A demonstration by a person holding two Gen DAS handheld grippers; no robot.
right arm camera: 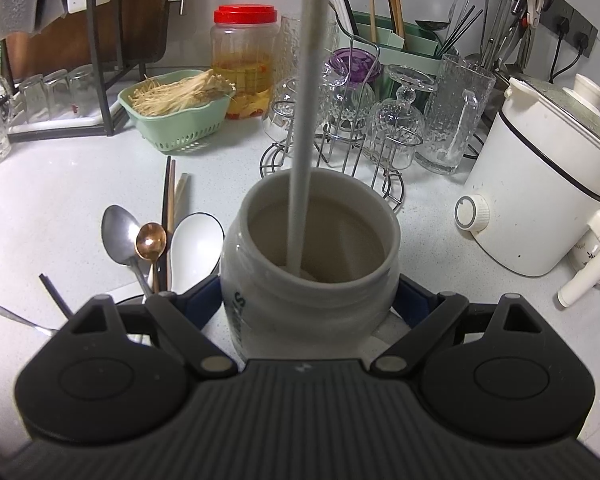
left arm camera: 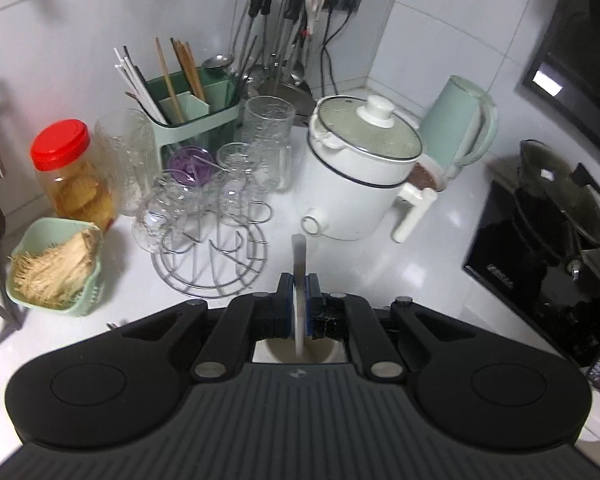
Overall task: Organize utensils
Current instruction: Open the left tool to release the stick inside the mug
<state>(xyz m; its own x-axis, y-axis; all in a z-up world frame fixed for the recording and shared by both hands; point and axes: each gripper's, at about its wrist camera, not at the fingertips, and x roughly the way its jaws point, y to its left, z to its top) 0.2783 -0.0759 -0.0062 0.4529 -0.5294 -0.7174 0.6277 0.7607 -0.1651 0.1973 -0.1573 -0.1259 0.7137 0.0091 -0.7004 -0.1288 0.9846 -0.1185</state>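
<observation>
My left gripper (left arm camera: 299, 288) is shut on a long white chopstick (left arm camera: 298, 256), pinched between the blue pads. The chopstick (right arm camera: 306, 120) comes down from the top of the right wrist view, and its lower end is inside the beige ceramic jar (right arm camera: 312, 280). My right gripper (right arm camera: 308, 298) is shut on this jar, one blue pad on each side of its belly. The jar's mouth (left arm camera: 300, 354) shows under my left fingers. On the counter left of the jar lie a steel spoon (right arm camera: 118, 236), a copper spoon (right arm camera: 151, 242), a white ceramic spoon (right arm camera: 194, 246) and dark and wooden chopsticks (right arm camera: 170, 200).
A wire rack of upturned glasses (right arm camera: 352, 128) stands behind the jar. A green utensil holder (left arm camera: 188, 112) with chopsticks is further back. A white electric pot (right arm camera: 540, 184) is at the right. A red-lidded jar (right arm camera: 244, 60) and a green basket (right arm camera: 176, 116) are at the left. A black hob (left arm camera: 540, 264) carries a wok.
</observation>
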